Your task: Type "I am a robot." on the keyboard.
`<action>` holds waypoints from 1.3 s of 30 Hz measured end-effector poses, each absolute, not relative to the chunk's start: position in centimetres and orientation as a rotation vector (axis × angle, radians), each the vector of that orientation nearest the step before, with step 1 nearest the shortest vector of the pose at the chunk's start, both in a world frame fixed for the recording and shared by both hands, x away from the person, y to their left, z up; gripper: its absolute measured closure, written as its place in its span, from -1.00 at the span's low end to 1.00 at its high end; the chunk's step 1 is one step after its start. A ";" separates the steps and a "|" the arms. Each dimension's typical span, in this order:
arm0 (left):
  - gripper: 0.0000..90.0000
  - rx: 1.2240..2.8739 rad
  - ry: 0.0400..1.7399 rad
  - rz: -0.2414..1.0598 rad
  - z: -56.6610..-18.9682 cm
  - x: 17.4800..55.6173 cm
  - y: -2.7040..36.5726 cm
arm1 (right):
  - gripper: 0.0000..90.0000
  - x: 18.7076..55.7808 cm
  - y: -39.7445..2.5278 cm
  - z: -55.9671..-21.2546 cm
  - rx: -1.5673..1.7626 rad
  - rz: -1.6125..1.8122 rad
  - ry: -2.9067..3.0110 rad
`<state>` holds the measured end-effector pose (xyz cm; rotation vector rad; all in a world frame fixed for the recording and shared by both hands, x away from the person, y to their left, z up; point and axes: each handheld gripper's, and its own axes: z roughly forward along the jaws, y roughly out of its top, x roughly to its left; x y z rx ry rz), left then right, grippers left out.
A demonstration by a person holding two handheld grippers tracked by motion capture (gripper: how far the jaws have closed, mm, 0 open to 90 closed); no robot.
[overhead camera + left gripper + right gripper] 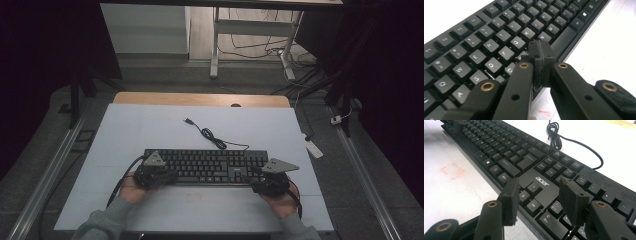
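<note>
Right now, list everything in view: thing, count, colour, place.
keyboard: one, black, near the front middle of the table, under both grippers.
keyboard cable: one, black, loosely bundled on the table behind the keyboard.
table: one, white top with a wooden far edge.
red marks: faint, on the table in front of the keyboard.
desk frame: one, white, on the floor beyond the table.
left gripper: one, black, jaws shut, over the letter keys.
right gripper: one, black, jaws open, above the arrow keys.
hands: two, grey sleeves, at the near edge.
</note>
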<state>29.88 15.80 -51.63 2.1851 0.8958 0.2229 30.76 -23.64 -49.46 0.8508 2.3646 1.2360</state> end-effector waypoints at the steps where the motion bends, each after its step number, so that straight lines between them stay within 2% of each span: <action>1: 0.98 2.189 0.893 0.223 -51.7 29.9 15.7 | 0.14 30.8 -23.7 -49.5 0.851 1.236 2.365; 17: 0.98 2.240 0.891 0.226 -52.4 30.0 15.0 | 0.13 30.9 -23.8 -49.6 0.859 1.238 2.367; 26: 0.98 2.184 0.874 0.268 -51.7 29.7 15.5 | 0.13 30.9 -23.8 -49.6 0.858 1.240 2.363; 29: 0.73 2.133 0.871 0.283 -51.0 29.4 16.0 | 0.13 30.9 -23.9 -49.6 0.861 1.241 2.363; 30: 0.50 2.118 0.875 0.288 -50.8 29.4 16.3 | 0.13 30.9 -23.9 -49.6 0.864 1.241 2.361; 31: 0.50 2.100 0.884 0.284 -50.7 29.4 16.5 | 0.13 30.9 -23.9 -49.6 0.864 1.241 2.361; 36: 0.04 2.054 0.936 0.275 -50.2 29.6 17.6 | 0.13 30.9 -24.0 -49.6 0.867 1.234 2.359; 39: -0.07 2.038 0.959 0.287 -49.8 29.7 18.2 | 0.13 31.0 -24.0 -49.6 0.867 1.241 2.360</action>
